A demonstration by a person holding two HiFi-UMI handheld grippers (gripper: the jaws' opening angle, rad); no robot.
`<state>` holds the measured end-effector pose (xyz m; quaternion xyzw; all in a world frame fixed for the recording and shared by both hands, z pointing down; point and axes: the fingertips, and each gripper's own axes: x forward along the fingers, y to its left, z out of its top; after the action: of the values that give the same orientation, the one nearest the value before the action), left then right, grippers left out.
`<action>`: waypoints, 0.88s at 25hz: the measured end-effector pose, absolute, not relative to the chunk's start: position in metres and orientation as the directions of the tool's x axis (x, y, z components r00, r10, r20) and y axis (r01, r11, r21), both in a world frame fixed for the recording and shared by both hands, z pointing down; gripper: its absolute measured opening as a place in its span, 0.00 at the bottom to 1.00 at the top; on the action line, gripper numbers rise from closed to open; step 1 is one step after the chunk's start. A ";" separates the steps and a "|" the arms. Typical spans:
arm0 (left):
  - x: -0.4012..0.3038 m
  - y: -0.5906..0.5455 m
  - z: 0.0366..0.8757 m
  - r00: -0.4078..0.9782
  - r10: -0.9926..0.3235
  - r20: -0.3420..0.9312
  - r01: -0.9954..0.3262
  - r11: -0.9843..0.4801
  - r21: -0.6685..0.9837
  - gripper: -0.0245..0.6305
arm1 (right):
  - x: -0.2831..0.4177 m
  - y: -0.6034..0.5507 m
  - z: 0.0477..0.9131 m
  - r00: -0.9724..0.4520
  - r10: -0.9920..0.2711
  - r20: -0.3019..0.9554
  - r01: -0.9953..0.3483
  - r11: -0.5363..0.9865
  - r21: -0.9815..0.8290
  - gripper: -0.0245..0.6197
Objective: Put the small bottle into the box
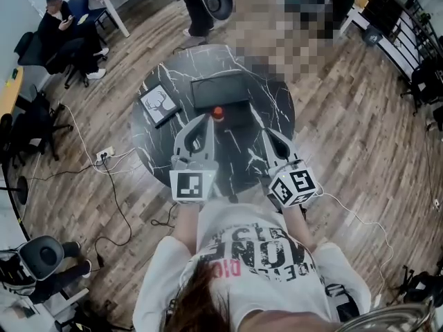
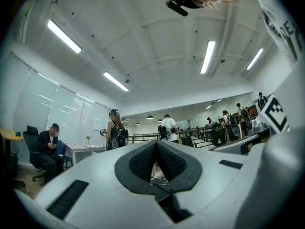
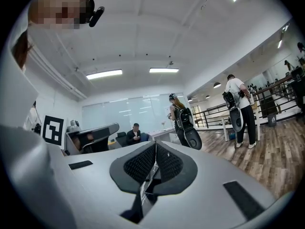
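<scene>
In the head view a small bottle (image 1: 217, 113) with a red cap stands upright on the round black marble table (image 1: 266, 95). It is just in front of a dark rectangular box (image 1: 220, 90). My left gripper (image 1: 206, 119) hangs over the table with its tip close to the bottle's left side, jaws shut and empty. My right gripper (image 1: 266, 133) is to the bottle's right and nearer to me, also shut with nothing in it. In the left gripper view the black pads (image 2: 143, 162) meet. The pads (image 3: 140, 163) in the right gripper view meet too. Both views look level across the room, so the bottle and box are hidden.
A framed deer picture (image 1: 159, 104) lies on the table's left part. Cables and a power strip (image 1: 105, 154) trail over the wooden floor on the left. A seated person (image 1: 62, 33) and standing people are beyond the table. An office chair (image 1: 41, 254) is at lower left.
</scene>
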<state>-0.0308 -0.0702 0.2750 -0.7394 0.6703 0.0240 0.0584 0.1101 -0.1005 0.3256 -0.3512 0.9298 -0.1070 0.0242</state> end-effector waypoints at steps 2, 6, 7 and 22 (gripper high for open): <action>-0.032 -0.066 0.274 0.091 -0.989 -0.115 -0.995 -0.086 -0.049 0.04 | 0.112 -0.102 0.323 -0.751 -0.660 0.023 -0.649 0.730 -0.217 0.04; -0.036 -0.056 0.273 0.079 -0.991 -0.109 -0.997 -0.076 -0.030 0.04 | 0.107 -0.101 0.310 -0.759 -0.651 0.000 -0.636 0.741 -0.213 0.04; -0.036 -0.055 0.273 0.078 -0.991 -0.109 -0.997 -0.075 -0.027 0.04 | 0.105 -0.102 0.306 -0.762 -0.647 -0.006 -0.632 0.746 -0.211 0.04; -0.046 -0.029 0.271 0.053 -0.993 -0.103 -0.998 -0.055 0.013 0.04 | 0.105 -0.094 0.288 -0.760 -0.649 -0.025 -0.633 0.749 -0.192 0.04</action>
<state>-0.0456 -0.0286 0.2706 -0.7250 0.6867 0.0419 0.0307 0.1050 -0.0939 0.2877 -0.3432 0.9342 -0.0863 0.0453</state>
